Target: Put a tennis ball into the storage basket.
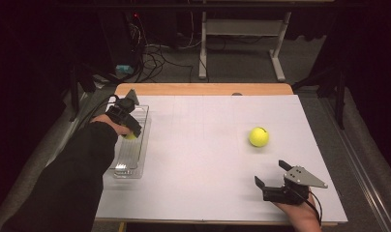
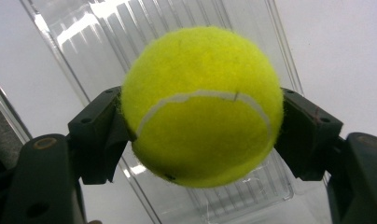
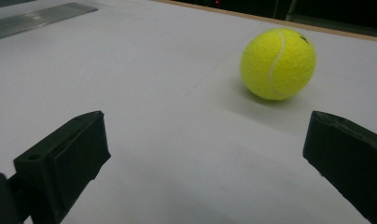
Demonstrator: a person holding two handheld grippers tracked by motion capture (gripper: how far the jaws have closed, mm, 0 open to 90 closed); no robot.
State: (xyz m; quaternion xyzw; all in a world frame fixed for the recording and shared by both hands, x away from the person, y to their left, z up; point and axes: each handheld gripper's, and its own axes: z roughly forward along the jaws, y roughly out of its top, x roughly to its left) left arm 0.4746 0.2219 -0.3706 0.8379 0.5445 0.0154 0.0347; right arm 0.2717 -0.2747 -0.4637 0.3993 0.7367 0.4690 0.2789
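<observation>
A yellow tennis ball [image 2: 200, 105] sits clamped between the two black jaws of my left gripper [image 2: 200, 135], which is shut on it. In the high view that gripper [image 1: 128, 128] hangs over the clear plastic tray [image 1: 140, 159] at the table's left, with a sliver of the held ball [image 1: 130, 137] showing beneath it. The ribbed tray [image 2: 252, 196] lies right behind the ball in the left gripper view. A second tennis ball [image 1: 258, 137] rests on the white table at the right. My right gripper [image 1: 272, 175] stands open near the front edge, short of this ball [image 3: 277, 63], nothing between its jaws.
The white sheet [image 1: 203, 145] covers the wooden table [image 1: 203, 89]. A black-sleeved forearm [image 1: 72, 179] reaches in from the lower left. Beyond the table are cables [image 1: 155, 58] and a white desk frame [image 1: 242, 43] on the dark floor.
</observation>
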